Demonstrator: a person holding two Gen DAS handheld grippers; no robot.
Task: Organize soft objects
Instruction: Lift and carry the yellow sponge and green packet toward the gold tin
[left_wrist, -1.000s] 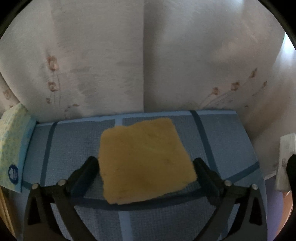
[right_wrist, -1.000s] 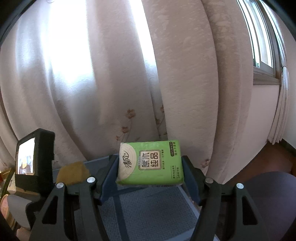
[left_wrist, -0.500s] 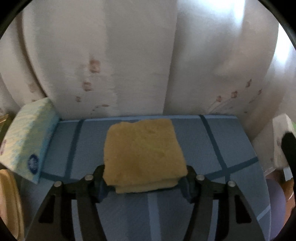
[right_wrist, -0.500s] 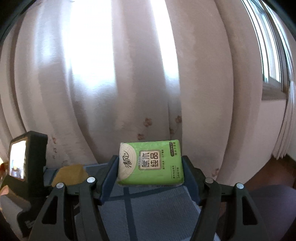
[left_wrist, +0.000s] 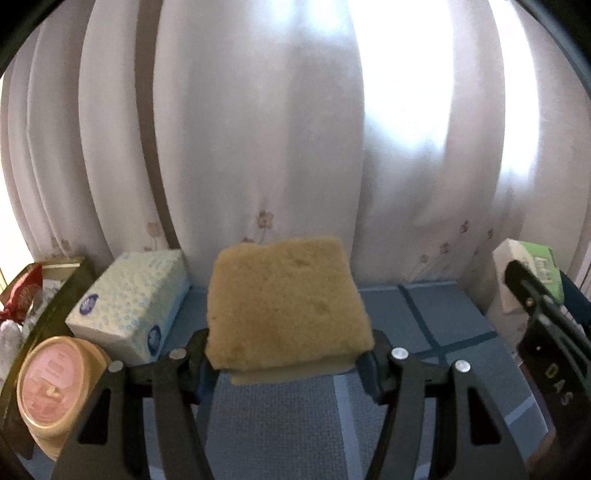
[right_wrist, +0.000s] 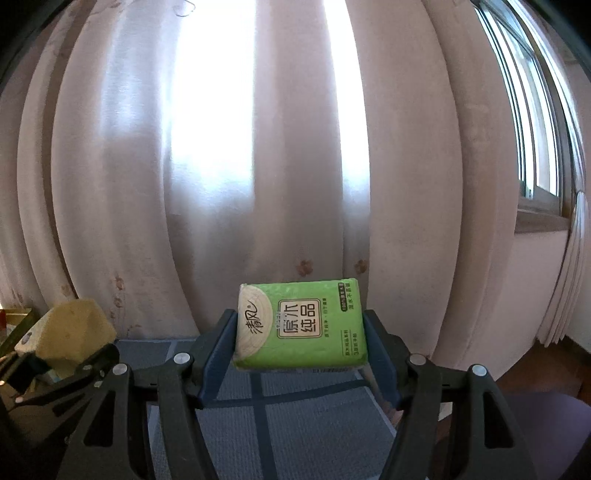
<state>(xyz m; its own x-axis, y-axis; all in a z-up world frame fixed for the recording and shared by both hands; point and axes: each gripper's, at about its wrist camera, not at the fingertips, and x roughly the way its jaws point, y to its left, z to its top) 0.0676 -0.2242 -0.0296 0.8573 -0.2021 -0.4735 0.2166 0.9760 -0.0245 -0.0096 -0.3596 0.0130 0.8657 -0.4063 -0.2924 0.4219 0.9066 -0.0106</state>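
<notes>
Lifted off blue cloth (left_wrist: 424, 325), yellow sponge (left_wrist: 284, 299) clamped in left gripper (left_wrist: 288, 354), right gripper (right_wrist: 301, 350) clamping green tissue pack (right_wrist: 301, 326)

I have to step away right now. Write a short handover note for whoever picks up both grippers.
Left hand-held gripper: shut on the folded yellow cloth, lifted off the blue mat.
Right hand-held gripper: shut on the green tissue pack, also held above the mat.
Elsewhere: a blue-and-white tissue pack lies at the mat's left edge, with a round pink-lidded tub beside it.
Done: both soft items are picked up.
Left: set the cloth and the green pack down. The pictures do not show where they should go, perhaps beside the blue-and-white pack.
</notes>
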